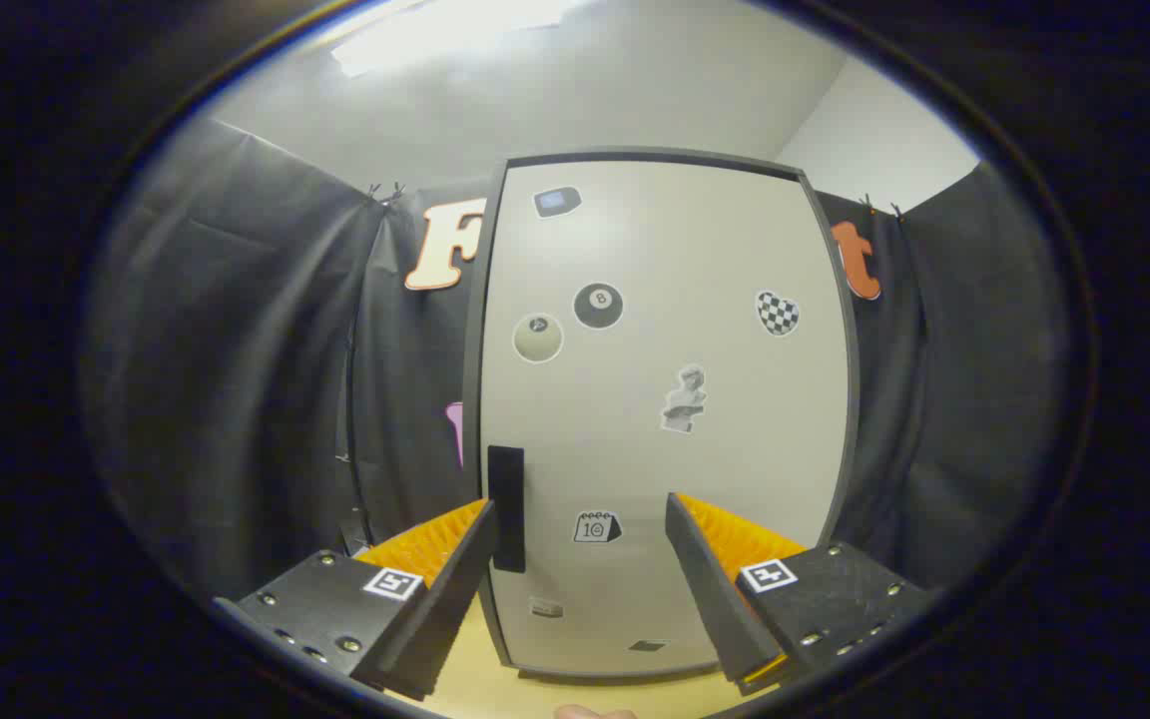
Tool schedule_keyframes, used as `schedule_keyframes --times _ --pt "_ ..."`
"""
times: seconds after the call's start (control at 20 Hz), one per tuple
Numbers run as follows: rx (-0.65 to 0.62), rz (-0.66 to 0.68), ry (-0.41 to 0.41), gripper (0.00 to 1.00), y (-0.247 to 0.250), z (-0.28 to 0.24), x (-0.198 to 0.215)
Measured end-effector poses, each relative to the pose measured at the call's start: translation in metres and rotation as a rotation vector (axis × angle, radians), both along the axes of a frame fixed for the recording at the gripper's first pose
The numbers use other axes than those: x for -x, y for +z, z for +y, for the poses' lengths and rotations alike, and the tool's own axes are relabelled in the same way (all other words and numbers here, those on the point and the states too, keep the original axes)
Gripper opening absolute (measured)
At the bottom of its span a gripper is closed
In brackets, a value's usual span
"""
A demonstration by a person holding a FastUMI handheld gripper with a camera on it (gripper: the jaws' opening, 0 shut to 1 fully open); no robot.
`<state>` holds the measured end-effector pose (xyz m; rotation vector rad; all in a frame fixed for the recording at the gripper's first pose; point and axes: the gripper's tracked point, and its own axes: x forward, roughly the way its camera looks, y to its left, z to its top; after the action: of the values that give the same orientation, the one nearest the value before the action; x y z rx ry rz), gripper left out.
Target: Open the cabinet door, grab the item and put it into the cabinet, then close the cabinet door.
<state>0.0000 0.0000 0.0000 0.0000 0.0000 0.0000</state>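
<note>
A tall cabinet stands straight ahead with its pale door (655,399) shut inside a dark frame. The door carries several stickers, among them an eight ball and a checkered heart. A black vertical handle (506,507) sits near the door's lower left edge. My gripper (580,514) is open, with nothing between its fingers. The left fingertip (470,529) is just beside the handle, and the right finger (710,539) stands in front of the door's lower middle. The item for the cabinet is out of sight.
The cabinet rests on a light wooden surface (495,689). Black cloth walls (236,379) hang on both sides of it, close behind. A white wall and a ceiling light lie above.
</note>
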Motion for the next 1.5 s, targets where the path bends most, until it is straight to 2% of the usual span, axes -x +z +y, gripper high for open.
schedule_keyframes --times 0.65,1.2,1.5 --pt "0.015 0.015 0.020 1.00 -0.004 0.010 -0.003" --pt "0.032 0.071 0.051 1.00 -0.027 0.033 -0.039" --pt "0.044 0.087 0.039 1.00 -0.038 0.045 -0.067"
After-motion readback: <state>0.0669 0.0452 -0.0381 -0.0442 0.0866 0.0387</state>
